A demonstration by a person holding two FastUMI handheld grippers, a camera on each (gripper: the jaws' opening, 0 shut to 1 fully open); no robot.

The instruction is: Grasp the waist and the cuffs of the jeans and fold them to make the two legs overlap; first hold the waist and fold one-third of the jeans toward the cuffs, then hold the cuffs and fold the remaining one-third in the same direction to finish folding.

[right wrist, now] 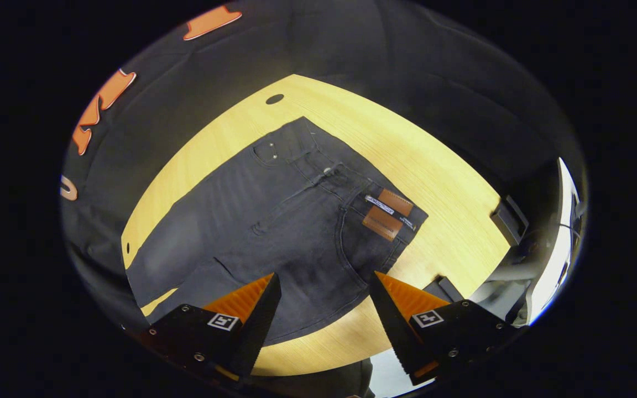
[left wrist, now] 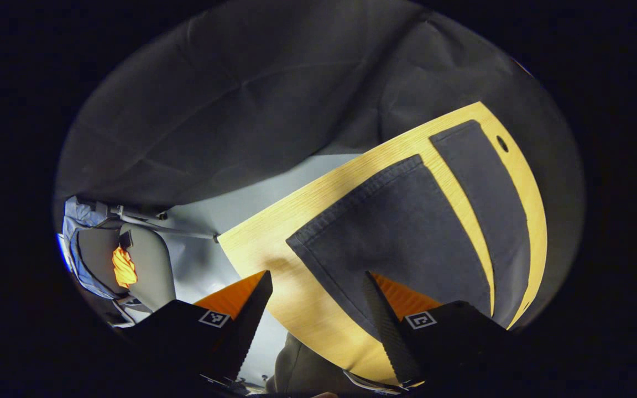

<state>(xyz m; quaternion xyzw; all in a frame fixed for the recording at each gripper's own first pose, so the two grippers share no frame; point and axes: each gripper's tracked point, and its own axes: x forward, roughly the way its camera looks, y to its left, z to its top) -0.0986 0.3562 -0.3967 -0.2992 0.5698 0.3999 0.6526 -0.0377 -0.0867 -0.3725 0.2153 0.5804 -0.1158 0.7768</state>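
While the jeans (right wrist: 274, 221) lie flat on the table (right wrist: 434, 182), my left tongs (left wrist: 318, 301) and right tongs (right wrist: 324, 301) hang apart above them.

A light wooden table (right wrist: 434, 166) with a small dark hole (right wrist: 274, 99) near its far edge stood before the black cloth wall (left wrist: 230, 99). Beyond its edge, a grey chair (left wrist: 147, 260) carried something orange (left wrist: 124, 266).

The dark grey jeans (right wrist: 274, 221) lay flat, unfolded, on the tabletop (right wrist: 434, 182), waist with brown patches apparently facing up, legs apart.
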